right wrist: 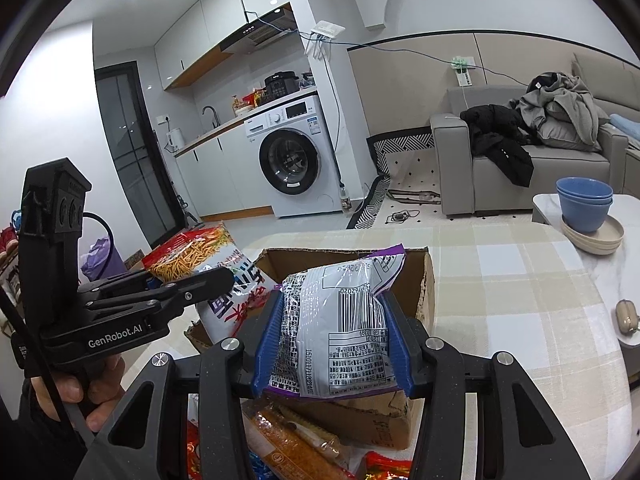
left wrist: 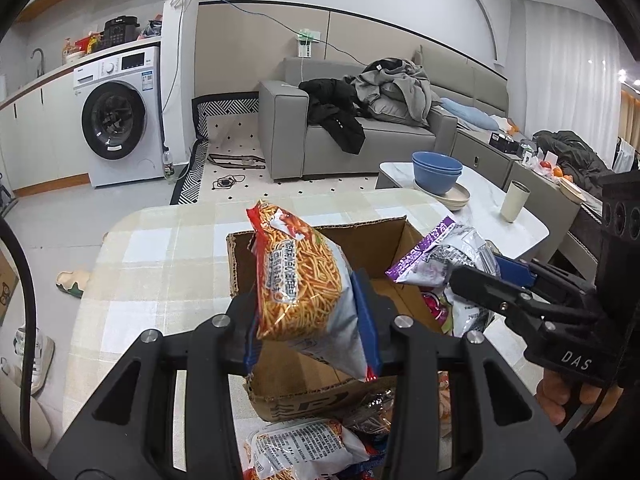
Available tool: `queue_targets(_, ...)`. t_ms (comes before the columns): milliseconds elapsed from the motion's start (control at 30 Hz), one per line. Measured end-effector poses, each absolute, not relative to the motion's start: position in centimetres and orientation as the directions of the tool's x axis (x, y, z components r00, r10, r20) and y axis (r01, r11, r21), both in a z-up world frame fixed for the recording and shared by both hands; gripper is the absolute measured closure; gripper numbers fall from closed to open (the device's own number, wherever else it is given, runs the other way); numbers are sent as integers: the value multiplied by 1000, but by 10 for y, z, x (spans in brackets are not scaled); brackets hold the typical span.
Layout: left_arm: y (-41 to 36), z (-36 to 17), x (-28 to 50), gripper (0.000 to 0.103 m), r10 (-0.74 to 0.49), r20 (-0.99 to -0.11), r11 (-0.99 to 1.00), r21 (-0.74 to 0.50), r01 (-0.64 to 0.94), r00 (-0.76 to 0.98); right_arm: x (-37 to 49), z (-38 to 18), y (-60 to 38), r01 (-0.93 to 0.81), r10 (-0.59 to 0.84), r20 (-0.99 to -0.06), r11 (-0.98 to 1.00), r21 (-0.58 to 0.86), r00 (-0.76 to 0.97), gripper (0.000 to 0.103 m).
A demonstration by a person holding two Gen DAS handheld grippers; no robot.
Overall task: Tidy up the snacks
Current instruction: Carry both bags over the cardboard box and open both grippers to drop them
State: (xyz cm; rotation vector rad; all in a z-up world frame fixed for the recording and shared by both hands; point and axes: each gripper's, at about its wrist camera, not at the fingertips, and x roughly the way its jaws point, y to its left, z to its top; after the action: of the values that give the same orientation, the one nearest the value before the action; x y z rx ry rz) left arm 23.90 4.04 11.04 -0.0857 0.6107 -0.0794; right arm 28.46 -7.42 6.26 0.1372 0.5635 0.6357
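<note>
My left gripper is shut on a red-and-orange bag of noodle sticks, held upright over the near edge of an open cardboard box. In the right wrist view the same bag hangs at the left in that gripper. My right gripper is shut on a silver bag with purple edges, its barcode side facing the camera, above the box. From the left wrist view this silver bag hovers over the box's right side. Loose snack packs lie in front of the box.
The box stands on a table with a checked cloth. Beyond it a white side table carries stacked blue bowls, plates and a cream cup. A small brown case lies at the right. A grey sofa and washing machine stand farther back.
</note>
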Motion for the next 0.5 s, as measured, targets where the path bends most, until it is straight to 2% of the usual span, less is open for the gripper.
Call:
queue_targets(400, 34, 91, 249, 66, -103, -618, 994, -93, 57, 779, 282, 56, -72, -530, 604, -480, 795, 297, 636, 51)
queue_targets(500, 32, 92, 245, 59, -97, -627, 995, -74, 64, 773, 279, 56, -78, -521, 594, -479, 802, 291, 647, 38)
